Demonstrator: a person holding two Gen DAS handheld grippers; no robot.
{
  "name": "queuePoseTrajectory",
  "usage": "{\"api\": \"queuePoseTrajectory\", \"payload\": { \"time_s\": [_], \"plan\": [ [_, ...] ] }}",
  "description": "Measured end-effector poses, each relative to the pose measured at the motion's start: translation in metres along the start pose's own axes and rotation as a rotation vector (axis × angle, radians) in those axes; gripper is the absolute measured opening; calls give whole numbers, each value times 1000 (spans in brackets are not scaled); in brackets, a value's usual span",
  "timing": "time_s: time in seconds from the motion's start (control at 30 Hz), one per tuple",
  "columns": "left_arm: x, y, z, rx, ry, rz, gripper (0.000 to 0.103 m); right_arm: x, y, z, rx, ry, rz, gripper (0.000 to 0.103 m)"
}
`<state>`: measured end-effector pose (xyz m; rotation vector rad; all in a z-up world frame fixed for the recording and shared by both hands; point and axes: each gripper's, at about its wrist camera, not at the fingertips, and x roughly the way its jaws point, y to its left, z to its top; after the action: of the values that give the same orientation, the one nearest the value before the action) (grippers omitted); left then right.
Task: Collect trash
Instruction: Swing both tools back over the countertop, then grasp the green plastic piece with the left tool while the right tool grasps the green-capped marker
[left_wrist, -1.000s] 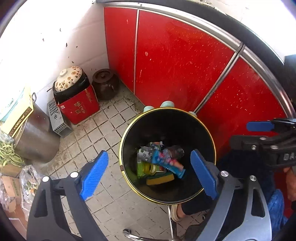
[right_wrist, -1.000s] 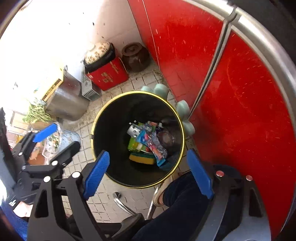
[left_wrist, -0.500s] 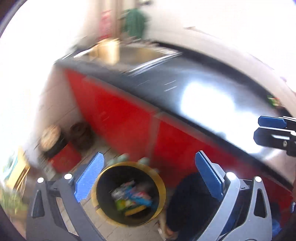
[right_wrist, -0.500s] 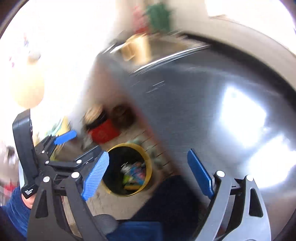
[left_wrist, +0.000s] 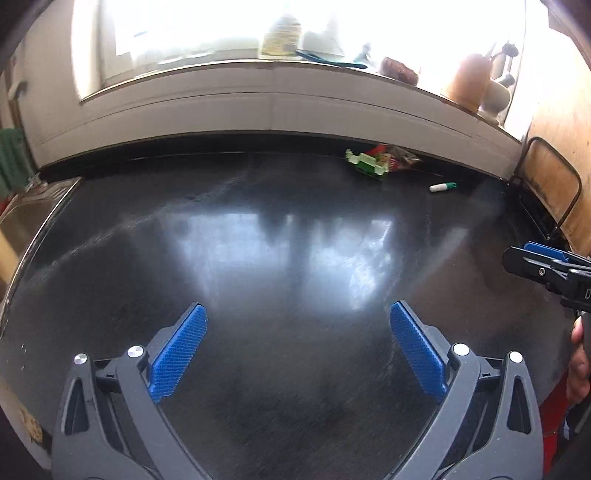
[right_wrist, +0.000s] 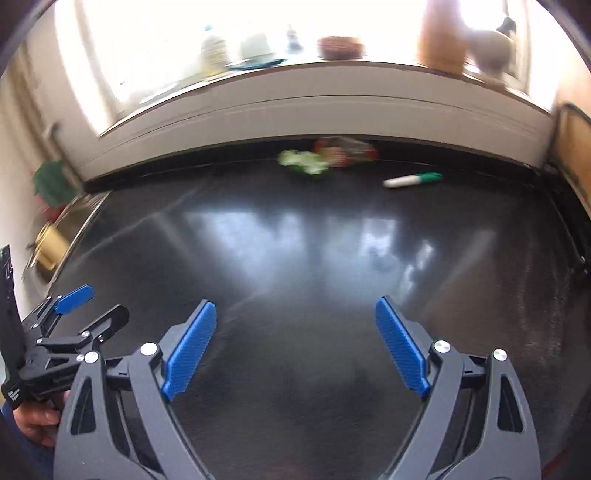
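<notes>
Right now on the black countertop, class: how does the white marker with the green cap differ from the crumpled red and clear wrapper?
The white marker with the green cap is a slim, straight stick; the crumpled red and clear wrapper is shapeless. The marker lies alone in the open; the wrapper sits against the back wall beside a green packet. Both lie at the counter's far end.

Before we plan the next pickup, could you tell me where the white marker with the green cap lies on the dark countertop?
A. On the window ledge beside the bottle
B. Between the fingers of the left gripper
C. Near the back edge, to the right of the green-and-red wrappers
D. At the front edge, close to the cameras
C: the marker lies flat near the back edge of the countertop, right of the wrappers, far from both grippers.
</notes>
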<state>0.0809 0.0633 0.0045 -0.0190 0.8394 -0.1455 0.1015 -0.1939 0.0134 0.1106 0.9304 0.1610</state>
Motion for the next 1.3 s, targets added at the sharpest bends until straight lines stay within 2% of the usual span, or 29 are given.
{"api": "queuePoseTrajectory", "payload": {
  "time_s": [0.17, 0.23, 0.4, 0.6, 0.73, 0.83, 0.87, 0.9, 0.97, 1.0, 1.03, 1.07, 1.1, 1.13, 1.17, 1.2, 1.3],
  "plan": [
    [60, -54, 47, 66, 14, -26, 97, 24, -65, 32, 76, 5, -76, 85],
    [88, -70, 66, 72, 12, -11, 97, 42, -84, 47, 93, 12, -100, 85],
    [161, -78, 115, 4, 47, 2, 96, 90, -111, 85, 119, 56, -142, 85],
    [216, -76, 157, -81, 52, 24, 96, 159, -136, 117, 182, 109, -162, 85],
    [240, -66, 171, -134, 80, 22, 96, 185, -141, 126, 194, 118, -174, 85],
    [247, -64, 170, -127, 85, 33, 96, 192, -140, 132, 162, 100, -222, 83],
    [248, -65, 168, -120, 82, 31, 95, 194, -139, 134, 163, 102, -244, 79],
    [246, -67, 166, -101, 72, 44, 89, 195, -138, 135, 149, 101, -263, 77],
    [243, -70, 163, -65, 62, 68, 79, 196, -135, 139, 125, 90, -275, 59],
    [241, -71, 162, -63, 55, 61, 67, 196, -135, 140, 122, 88, -275, 54],
    [238, -72, 161, -61, 53, 55, 61, 195, -134, 142, 122, 87, -273, 40],
    [237, -72, 160, -57, 53, 53, 50, 194, -134, 144, 125, 87, -270, 29],
    [235, -72, 160, -51, 54, 47, 38, 194, -135, 144, 128, 88, -269, 29],
    [232, -71, 158, -44, 56, 44, 31, 194, -135, 144, 124, 88, -269, 28],
    [230, -70, 156, -45, 58, 35, 18, 193, -136, 143, 125, 89, -270, 26],
    [226, -68, 153, -52, 65, 19, 11, 190, -136, 141, 126, 91, -268, 26],
    [217, -65, 148, -55, 78, 3, 9, 184, -134, 137, 128, 100, -253, 20]
  ]
}}
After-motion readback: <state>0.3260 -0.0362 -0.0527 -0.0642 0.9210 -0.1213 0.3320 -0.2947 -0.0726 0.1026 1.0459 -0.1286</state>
